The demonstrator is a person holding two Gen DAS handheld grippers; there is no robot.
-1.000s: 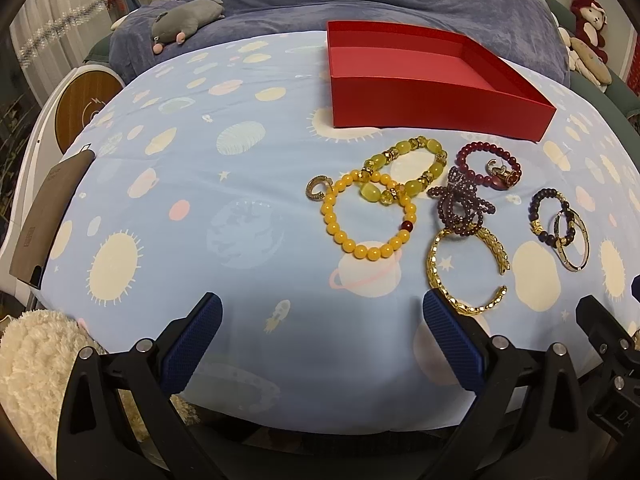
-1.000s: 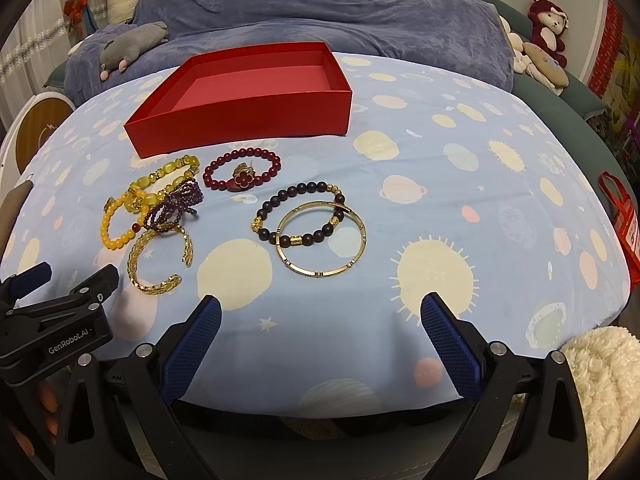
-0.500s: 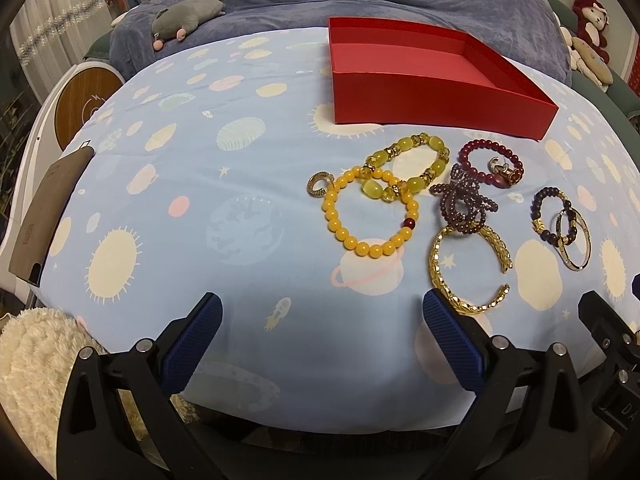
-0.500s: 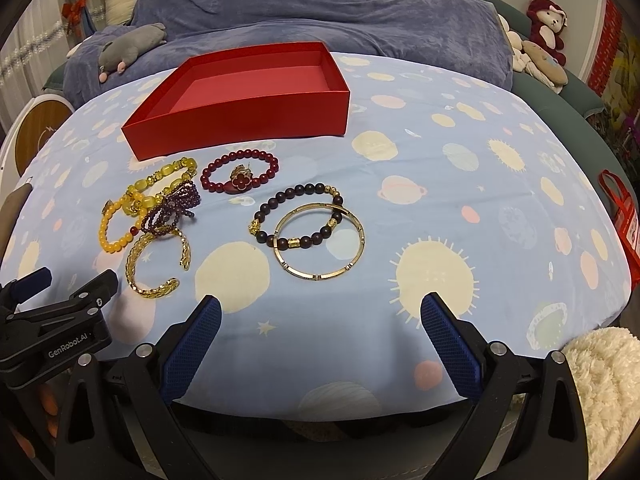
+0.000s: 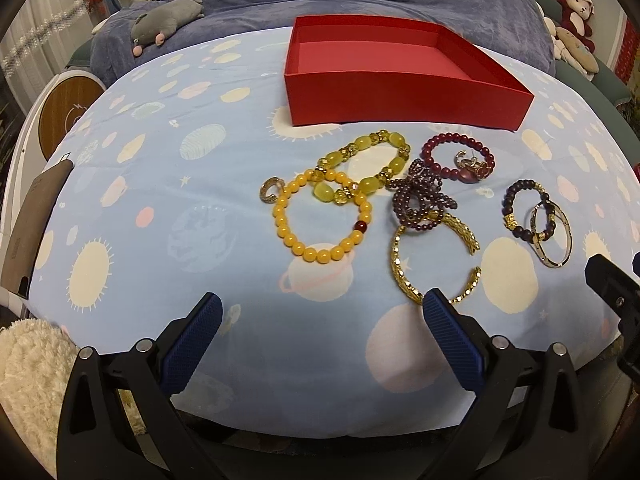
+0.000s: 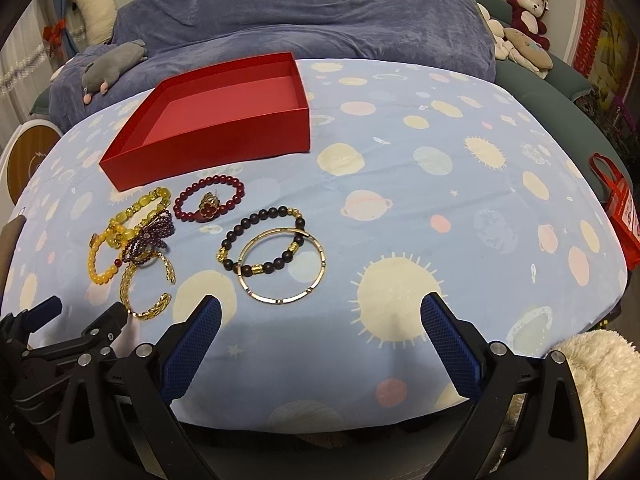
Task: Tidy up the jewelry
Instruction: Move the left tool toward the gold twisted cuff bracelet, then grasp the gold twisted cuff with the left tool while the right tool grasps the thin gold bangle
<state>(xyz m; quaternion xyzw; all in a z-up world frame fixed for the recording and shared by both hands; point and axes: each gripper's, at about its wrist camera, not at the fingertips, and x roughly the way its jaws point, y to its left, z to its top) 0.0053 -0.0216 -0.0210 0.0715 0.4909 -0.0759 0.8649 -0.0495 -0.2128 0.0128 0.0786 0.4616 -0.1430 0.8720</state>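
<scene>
A bed (image 5: pixel 168 208) under a planet-print sheet carries a red box (image 5: pixel 400 92), empty, with bracelets (image 5: pixel 324 216) clustered just in front of it. The left hand-held gripper (image 5: pixel 320 320) hangs wide apart, holding nothing; the gold cuff (image 5: pixel 432 256) lies just beyond its right finger. The right hand-held gripper (image 6: pixel 320 320) also gapes wide and empty, the gold bangle (image 6: pixel 282 266) just ahead of its left finger.
</scene>
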